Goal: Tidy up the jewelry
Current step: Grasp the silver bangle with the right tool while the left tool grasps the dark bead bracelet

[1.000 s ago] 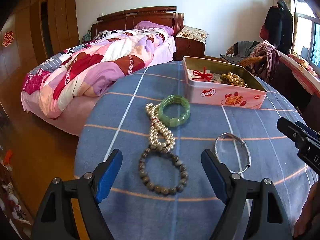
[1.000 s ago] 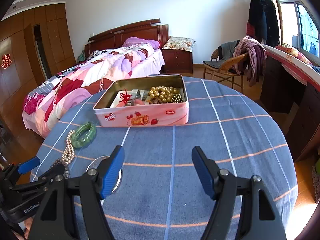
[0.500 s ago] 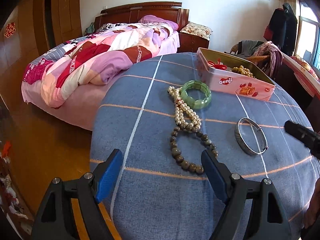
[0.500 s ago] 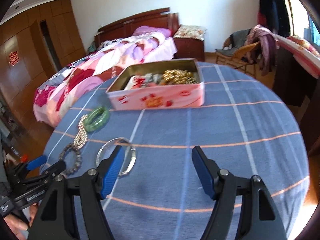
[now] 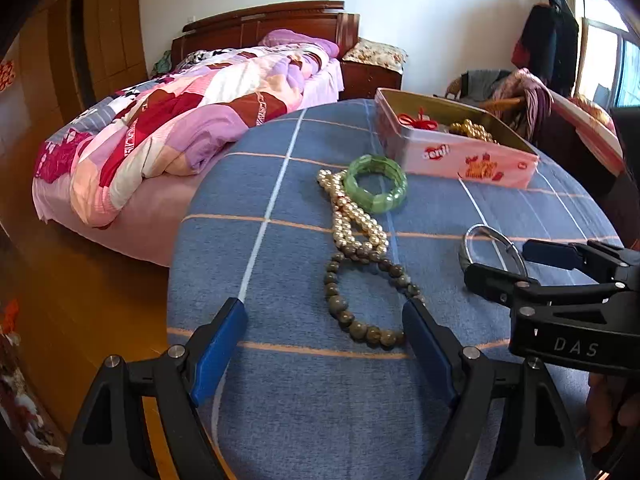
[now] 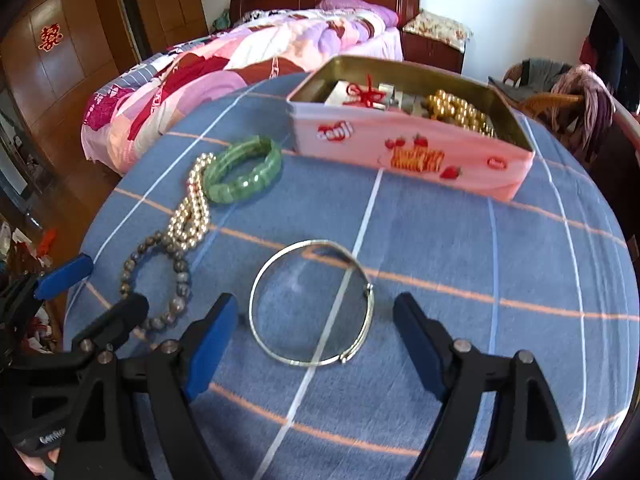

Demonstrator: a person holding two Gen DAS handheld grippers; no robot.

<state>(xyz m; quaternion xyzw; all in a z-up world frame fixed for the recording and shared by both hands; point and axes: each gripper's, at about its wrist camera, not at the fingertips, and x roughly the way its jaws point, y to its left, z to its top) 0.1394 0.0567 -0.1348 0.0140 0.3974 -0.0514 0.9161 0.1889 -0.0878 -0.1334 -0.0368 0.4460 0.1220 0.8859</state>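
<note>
Green bangle (image 6: 243,176) touching pearl strand (image 6: 191,208), tin (image 6: 404,152) behind

Daylight from a window (image 5: 608,68) at the far right floods the bedroom, blowing the panes out to near white and lighting the pale back wall (image 5: 440,12) evenly. The blue checked tablecloth (image 6: 460,240) is bright, with only soft, faint shadows under the jewellery. Strong fisheye bending curves the round table's rim and the bed (image 5: 180,120), and black vignetting fills the corners of both views. The left wrist view is fairly sharp; the right wrist view shows slight motion blur, most visible on the pink tin (image 6: 408,152), and colours run warm on the wooden wardrobe (image 6: 72,52)
</note>
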